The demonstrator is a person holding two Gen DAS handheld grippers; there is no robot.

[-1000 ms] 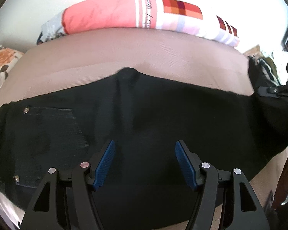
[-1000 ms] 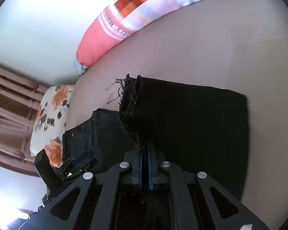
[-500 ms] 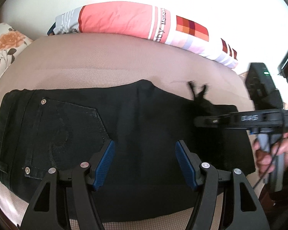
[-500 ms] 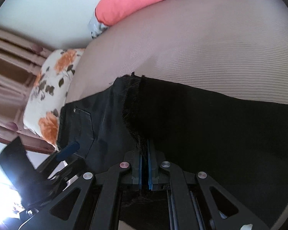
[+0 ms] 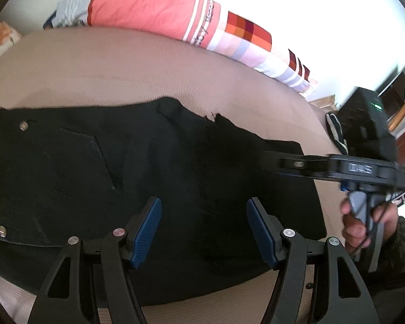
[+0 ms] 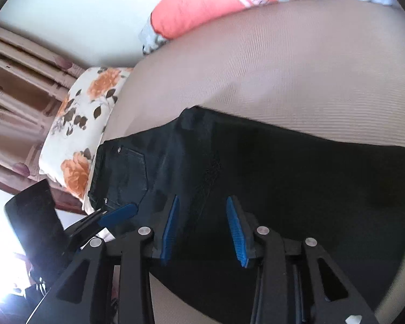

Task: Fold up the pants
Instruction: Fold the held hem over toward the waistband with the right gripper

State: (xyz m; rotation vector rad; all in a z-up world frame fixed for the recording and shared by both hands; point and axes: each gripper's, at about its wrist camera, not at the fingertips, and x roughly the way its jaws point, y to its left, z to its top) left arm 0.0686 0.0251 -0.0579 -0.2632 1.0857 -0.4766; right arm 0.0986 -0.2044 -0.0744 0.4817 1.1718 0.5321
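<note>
Now both grippers tilt down over the black pants (image 5: 175, 167) on the bed (image 5: 148, 67). The left gripper (image 5: 203, 229) hangs released above the cloth; the right gripper (image 6: 202, 224) is opening, nothing pinched between its pads.

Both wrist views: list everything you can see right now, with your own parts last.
pants: one, black, lying folded over on the bed, back pocket and rivets towards the left in the left wrist view
bed cover: one, beige, under the pants
long pillow: one, coral with striped and checked end, along the far edge of the bed against the wall
floral pillow: one, white with orange flowers, at the waistband end of the bed
curtain: brown and beige, behind the floral pillow
left claw: black with blue pads, open above the pants, nothing between them
right claw: black with blue pads, jaws opening, nothing gripped, over the pants
hand: one, holding the right claw's handle
</note>
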